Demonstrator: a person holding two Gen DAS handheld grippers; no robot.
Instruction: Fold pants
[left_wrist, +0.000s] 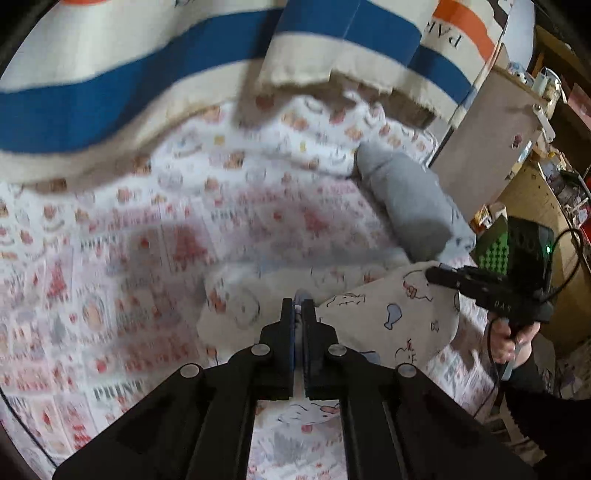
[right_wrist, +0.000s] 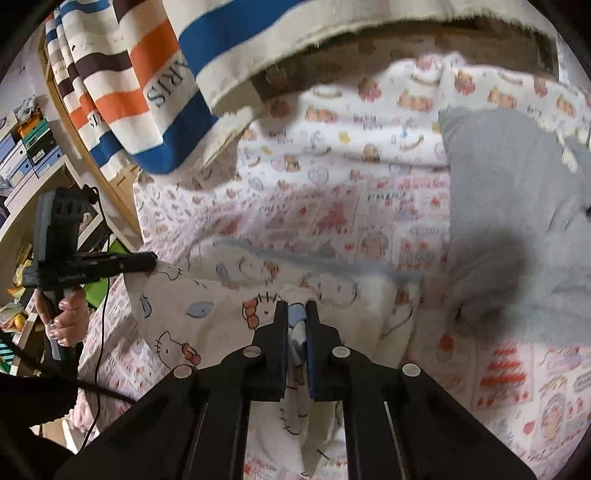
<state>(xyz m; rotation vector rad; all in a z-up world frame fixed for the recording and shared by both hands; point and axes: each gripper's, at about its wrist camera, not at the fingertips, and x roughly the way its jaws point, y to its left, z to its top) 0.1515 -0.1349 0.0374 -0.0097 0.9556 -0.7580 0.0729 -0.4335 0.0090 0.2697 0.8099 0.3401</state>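
Pants (left_wrist: 388, 314) lie on the bed (left_wrist: 110, 258), near its front edge. Left gripper (left_wrist: 297, 310) pinches one end of the pants, right gripper (right_wrist: 296, 314) the other; cloth sits between each pair of jaws. In the left wrist view the right gripper shows off to the right; in the right wrist view the left one shows at left. Folded garment (right_wrist: 517, 221) lies on the bed behind and right of the pants. Striped towels (right_wrist: 122, 92) hang behind the bed. Shelves (right_wrist: 26, 147) stand beyond its side.
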